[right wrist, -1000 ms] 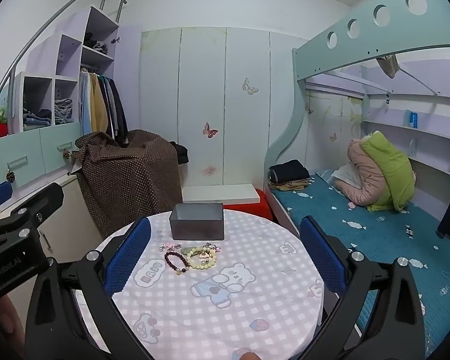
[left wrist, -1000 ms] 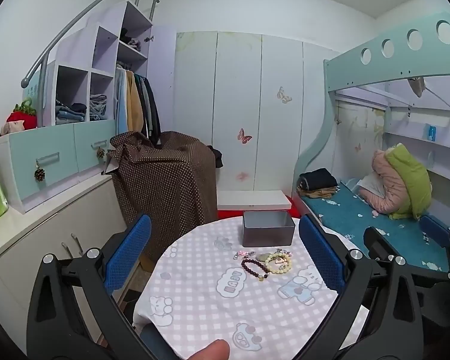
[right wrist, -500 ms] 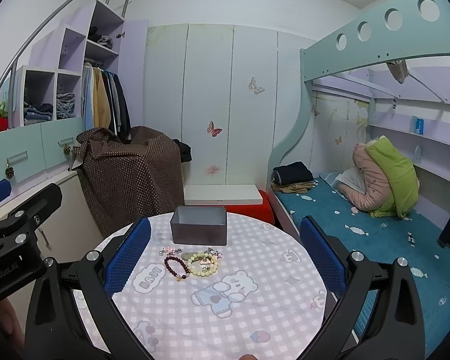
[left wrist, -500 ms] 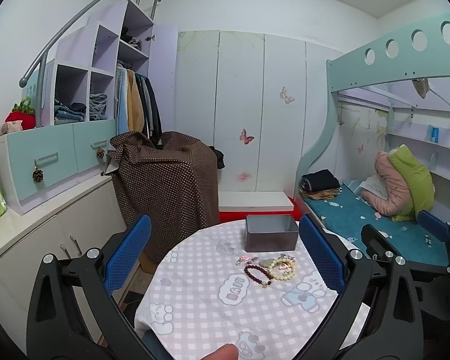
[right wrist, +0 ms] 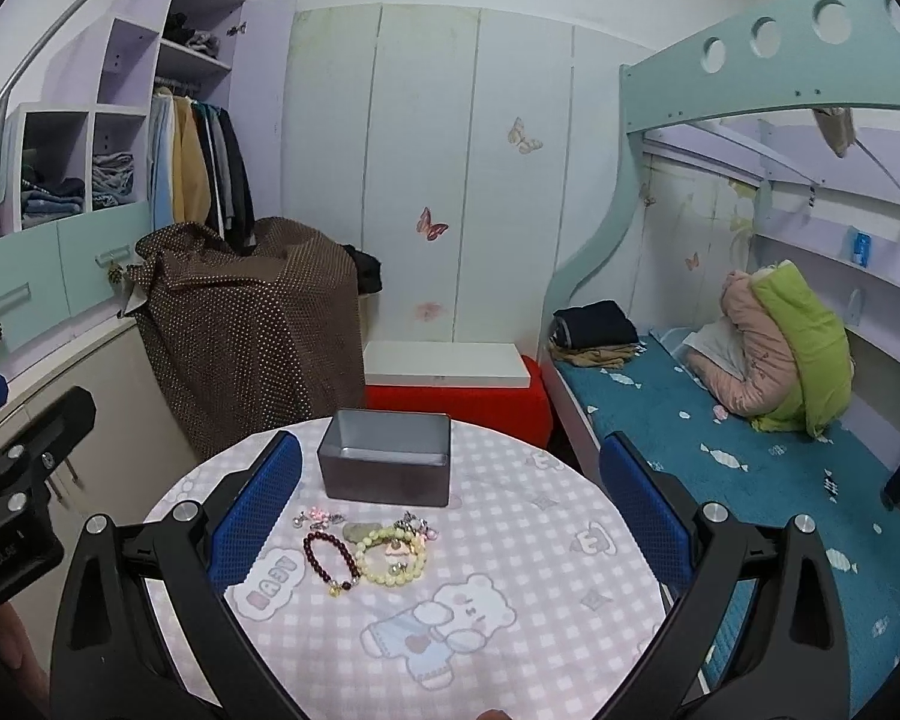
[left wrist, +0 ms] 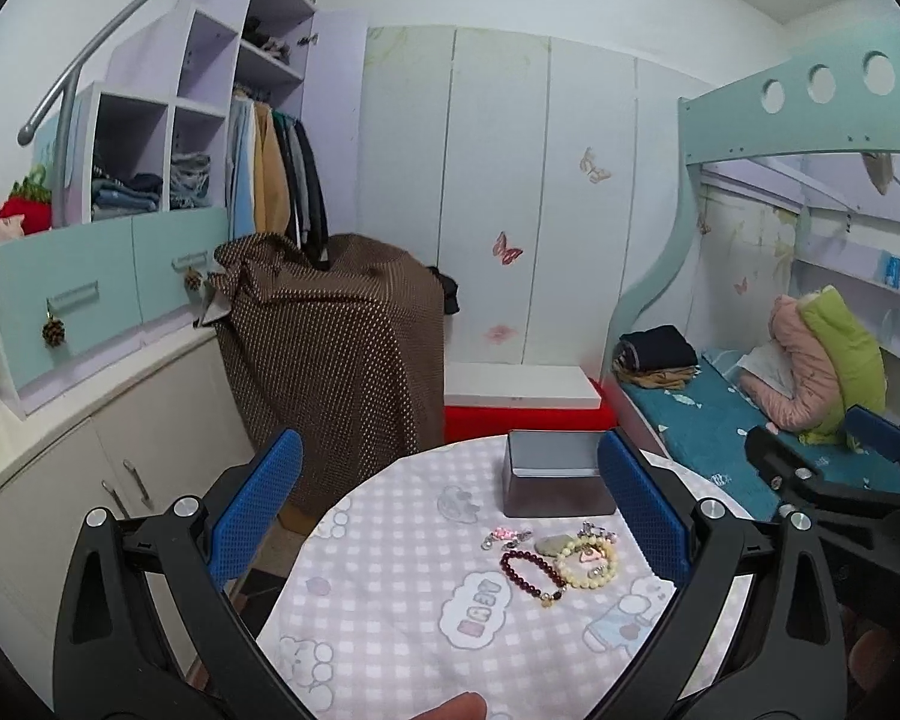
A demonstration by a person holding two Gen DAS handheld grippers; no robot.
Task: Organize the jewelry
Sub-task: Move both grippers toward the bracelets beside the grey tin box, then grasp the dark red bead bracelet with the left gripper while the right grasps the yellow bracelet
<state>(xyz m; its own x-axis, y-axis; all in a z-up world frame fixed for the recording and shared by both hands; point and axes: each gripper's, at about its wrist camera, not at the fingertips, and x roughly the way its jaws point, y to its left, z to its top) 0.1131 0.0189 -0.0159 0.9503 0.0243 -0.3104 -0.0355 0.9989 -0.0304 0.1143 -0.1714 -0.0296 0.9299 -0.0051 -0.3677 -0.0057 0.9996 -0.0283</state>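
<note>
A grey metal box [left wrist: 555,480] [right wrist: 385,464] stands open at the far side of the round table [left wrist: 390,612] [right wrist: 510,648] with a pink checked cloth. In front of it lie a dark red bead bracelet [left wrist: 531,571] [right wrist: 330,558], a cream bead bracelet [left wrist: 588,558] [right wrist: 393,555] and small charms [left wrist: 504,535] [right wrist: 318,517]. My left gripper [left wrist: 450,510] is open and empty, above the near table. My right gripper [right wrist: 450,510] is open and empty, held above the jewelry.
A brown dotted cloth [left wrist: 330,348] covers furniture behind the table. White cabinets [left wrist: 90,480] and shelves stand at the left. A bunk bed with a blue mattress [right wrist: 720,450] is on the right. A red box with a white board [right wrist: 450,372] sits by the wardrobe.
Both grippers have tilted down slightly and moved nearer the table, so the box and jewelry sit closer and lower in both views. Nothing was picked up.
</note>
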